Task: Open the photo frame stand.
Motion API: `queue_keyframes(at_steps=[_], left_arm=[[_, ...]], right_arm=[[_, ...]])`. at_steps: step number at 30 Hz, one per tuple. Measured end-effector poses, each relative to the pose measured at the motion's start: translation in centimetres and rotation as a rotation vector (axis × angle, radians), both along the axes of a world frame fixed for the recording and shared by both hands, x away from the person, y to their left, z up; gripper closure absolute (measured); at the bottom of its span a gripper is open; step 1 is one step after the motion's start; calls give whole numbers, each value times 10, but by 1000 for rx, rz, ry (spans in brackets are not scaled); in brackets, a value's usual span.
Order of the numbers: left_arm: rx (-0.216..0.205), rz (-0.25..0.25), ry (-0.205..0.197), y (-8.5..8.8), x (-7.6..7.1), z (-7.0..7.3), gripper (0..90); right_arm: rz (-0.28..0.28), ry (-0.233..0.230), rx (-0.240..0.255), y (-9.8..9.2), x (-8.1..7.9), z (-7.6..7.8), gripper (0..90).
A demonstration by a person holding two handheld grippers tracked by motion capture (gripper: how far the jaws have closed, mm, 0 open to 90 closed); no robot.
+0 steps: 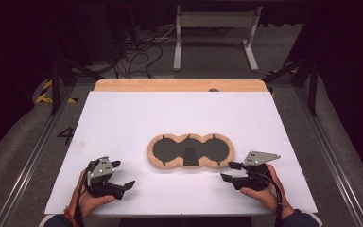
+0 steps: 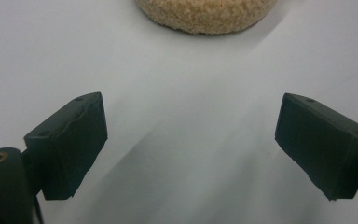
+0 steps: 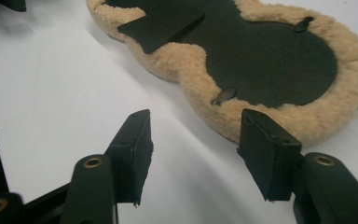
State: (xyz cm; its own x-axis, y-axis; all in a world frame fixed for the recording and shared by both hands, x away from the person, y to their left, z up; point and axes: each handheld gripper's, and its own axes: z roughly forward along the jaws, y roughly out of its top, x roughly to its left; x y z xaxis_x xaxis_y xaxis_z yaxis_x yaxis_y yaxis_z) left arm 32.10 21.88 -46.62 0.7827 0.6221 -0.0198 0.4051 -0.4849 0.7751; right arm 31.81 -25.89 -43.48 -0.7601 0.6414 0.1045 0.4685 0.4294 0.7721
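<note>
White table (image 1: 123, 118) bearing fleece pad (image 1: 158, 162) at centre | my left gripper (image 1: 123, 177) and right gripper (image 1: 229, 171) are flanking it, both gaping, empty | step: approaching | next: I'm pinching its fluffy rim

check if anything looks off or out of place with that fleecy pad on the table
Nothing looks damaged or spilled. The fleece-edged pad lies flat, dark side up, square to the white table. One dark flap at its near middle sticks out over the fleece rim; that may be how it is made. Both grippers, left and right, are open and clear of it.
</note>
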Motion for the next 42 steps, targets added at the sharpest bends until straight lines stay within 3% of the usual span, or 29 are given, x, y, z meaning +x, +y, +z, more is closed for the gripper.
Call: queue_keyframes(at_steps=[9,14,18,23,28,37,42], left_arm=[[17,0,8,-2,1,-2,97],[28,-11,4,-6,2,-2,97],[36,-21,5,-9,1,-2,97],[30,-27,10,-9,1,-2,96],[28,-34,13,-11,2,-2,99],[33,-21,17,-13,3,-2,112],[7,-2,31,-18,9,1,125]], right_arm=[[25,108,81,19,11,-3,573],[26,166,78,33,19,-9,577],[45,217,114,43,25,-10,574],[94,246,96,59,30,-13,545],[89,306,169,65,41,-14,515],[67,368,233,66,48,-15,478],[17,460,326,63,55,-14,449]])
